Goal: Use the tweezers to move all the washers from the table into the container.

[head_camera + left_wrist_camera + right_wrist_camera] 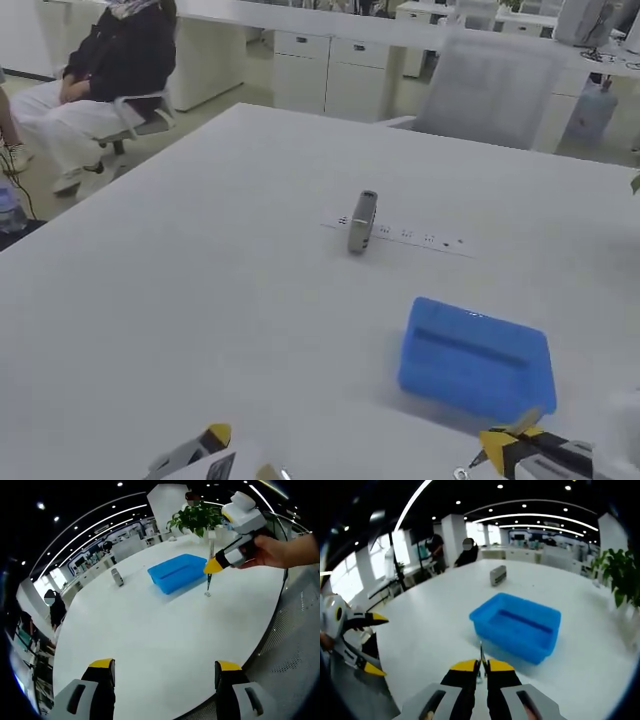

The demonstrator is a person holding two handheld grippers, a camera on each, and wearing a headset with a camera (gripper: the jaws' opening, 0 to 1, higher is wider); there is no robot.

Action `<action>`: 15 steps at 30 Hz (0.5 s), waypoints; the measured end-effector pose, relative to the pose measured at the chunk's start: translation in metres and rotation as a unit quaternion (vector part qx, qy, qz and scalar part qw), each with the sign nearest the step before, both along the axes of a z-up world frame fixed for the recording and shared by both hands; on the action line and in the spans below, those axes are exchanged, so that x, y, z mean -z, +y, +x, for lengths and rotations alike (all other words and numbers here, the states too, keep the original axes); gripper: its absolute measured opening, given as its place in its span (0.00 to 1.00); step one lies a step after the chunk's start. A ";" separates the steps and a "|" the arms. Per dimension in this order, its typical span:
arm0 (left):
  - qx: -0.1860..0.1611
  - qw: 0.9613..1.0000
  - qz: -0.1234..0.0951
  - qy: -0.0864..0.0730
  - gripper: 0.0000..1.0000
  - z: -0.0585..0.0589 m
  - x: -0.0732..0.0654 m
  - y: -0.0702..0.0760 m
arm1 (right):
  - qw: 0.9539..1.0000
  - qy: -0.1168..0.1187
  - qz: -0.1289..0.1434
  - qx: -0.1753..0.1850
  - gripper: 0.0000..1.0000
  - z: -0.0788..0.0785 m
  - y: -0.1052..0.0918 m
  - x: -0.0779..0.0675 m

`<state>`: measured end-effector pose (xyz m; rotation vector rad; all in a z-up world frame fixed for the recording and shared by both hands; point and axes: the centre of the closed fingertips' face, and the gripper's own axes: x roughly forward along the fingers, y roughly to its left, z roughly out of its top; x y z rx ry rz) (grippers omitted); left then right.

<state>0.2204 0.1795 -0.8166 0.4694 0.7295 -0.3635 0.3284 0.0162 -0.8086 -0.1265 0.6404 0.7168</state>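
A blue rectangular container (477, 360) sits on the white table (230, 280), towards its near right. My right gripper (505, 440) hovers just in front of the container, shut on thin metal tweezers (209, 582) that point down at the table. A small washer (207, 594) lies at the tweezers' tips; I cannot tell whether they pinch it. In the right gripper view the jaws (481, 666) are closed with the tweezers (481, 652) between them, and the container (517, 625) lies just beyond. My left gripper (165, 666) is open with nothing in it, low at the table's near edge (240, 455).
A small grey device (361, 222) stands upright mid-table beside a row of small marks (420, 238). A person (110, 70) sits on a chair past the far left corner. An office chair (490, 90) stands behind the table, and a potted plant (197, 517) on the right.
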 end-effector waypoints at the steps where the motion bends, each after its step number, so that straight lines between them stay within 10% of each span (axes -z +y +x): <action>1: 0.000 1.000 0.000 -0.001 0.83 0.000 0.000 0.000 | 1.000 0.001 0.001 0.000 0.03 0.001 0.000 0.001; 15: -0.001 1.000 0.003 0.000 0.83 -0.002 -0.002 0.001 | 1.000 -0.013 -0.011 -0.008 0.03 -0.002 -0.002 0.012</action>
